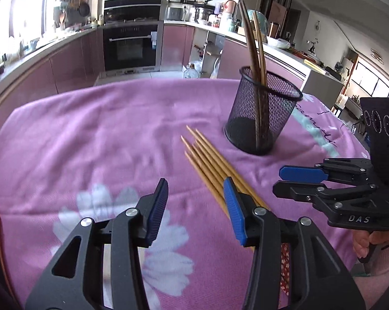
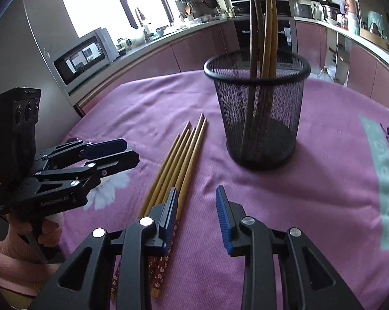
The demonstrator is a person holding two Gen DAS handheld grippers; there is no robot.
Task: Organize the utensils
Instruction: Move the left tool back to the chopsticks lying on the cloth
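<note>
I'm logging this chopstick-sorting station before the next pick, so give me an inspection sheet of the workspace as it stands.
Surface: table under a purple flower-print cloth, slightly wrinkled.
Job's things: black wire-mesh cup upright, dark and tan chopsticks standing in it; bundle of tan bamboo chopsticks lying flat beside it, apart from it.
Clutter: nothing seen on the cloth.
Grippers: left gripper open, nothing between its pads, one pad over the bundle; right gripper open, empty, beside the bundle.
Cables: nothing seen.
Surroundings: kitchen with pink cabinets, built-in black oven, crowded countertops, microwave.
</note>
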